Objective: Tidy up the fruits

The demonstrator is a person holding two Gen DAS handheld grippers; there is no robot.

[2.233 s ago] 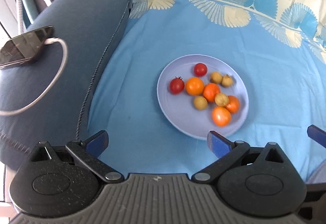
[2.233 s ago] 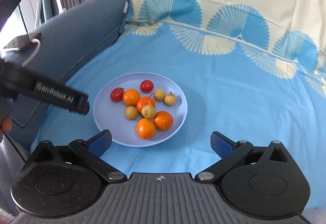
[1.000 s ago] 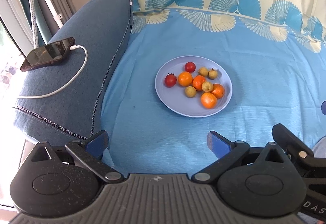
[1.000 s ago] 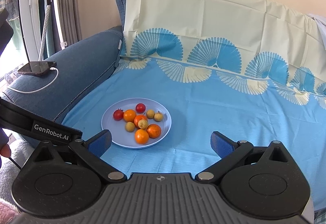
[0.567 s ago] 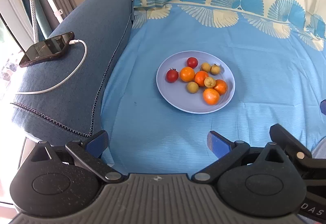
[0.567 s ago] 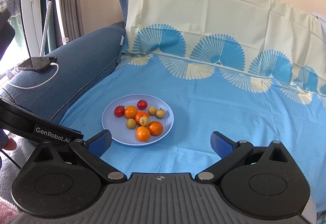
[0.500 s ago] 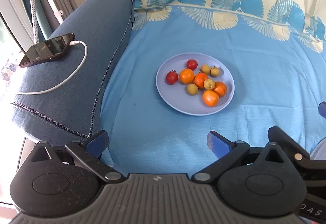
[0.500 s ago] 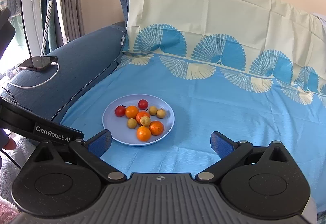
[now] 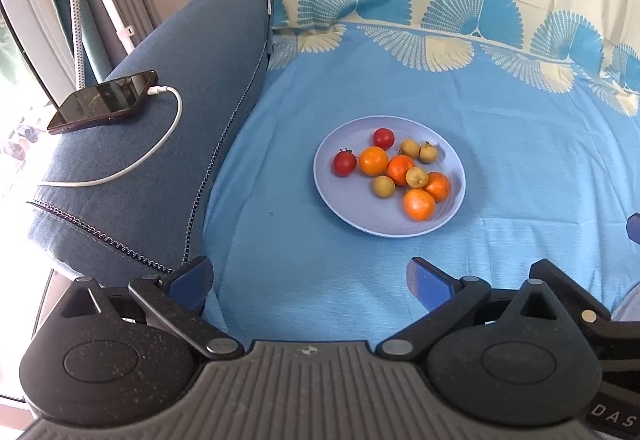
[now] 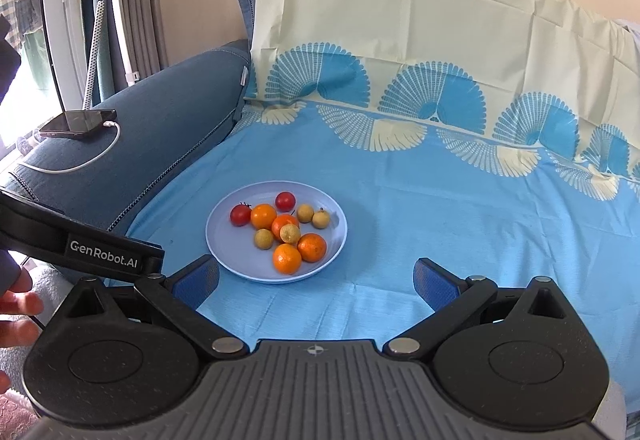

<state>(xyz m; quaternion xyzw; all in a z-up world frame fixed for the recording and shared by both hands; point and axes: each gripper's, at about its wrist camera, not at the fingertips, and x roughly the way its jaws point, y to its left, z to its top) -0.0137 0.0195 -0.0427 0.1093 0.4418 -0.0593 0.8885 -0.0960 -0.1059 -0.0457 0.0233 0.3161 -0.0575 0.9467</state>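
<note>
Fruit all sits on one pale blue plate (image 9: 340, 196) in the middle of the blue sheet (image 9: 520, 144) over the couch seat. From left to right on it I see two red tomatoes (image 9: 344, 162), four small oranges (image 9: 373, 160) and four tan longan-like fruits (image 9: 383, 185), bunched and mixed, several touching. Whether this is a gathered heap or one waiting to be sorted by kind, I cannot judge.

Off to the left, a phone (image 9: 105, 99) on its white cable (image 9: 160, 144) lies on the denim armrest, well clear of the plate.

My left hand-held gripper (image 9: 310, 278) hangs above the near edge of the sheet, fingers spread wide and empty, which I read as a resting pose that keeps the plate in view. My right hand-held gripper (image 10: 316, 280) is likewise wide and holds nothing, with the plate just beyond its left finger.

Compared with two seconds ago, both cameras have pulled back and up: the plate looks smaller, and more couch back and wall show. The fruits lie exactly as they did.
</note>
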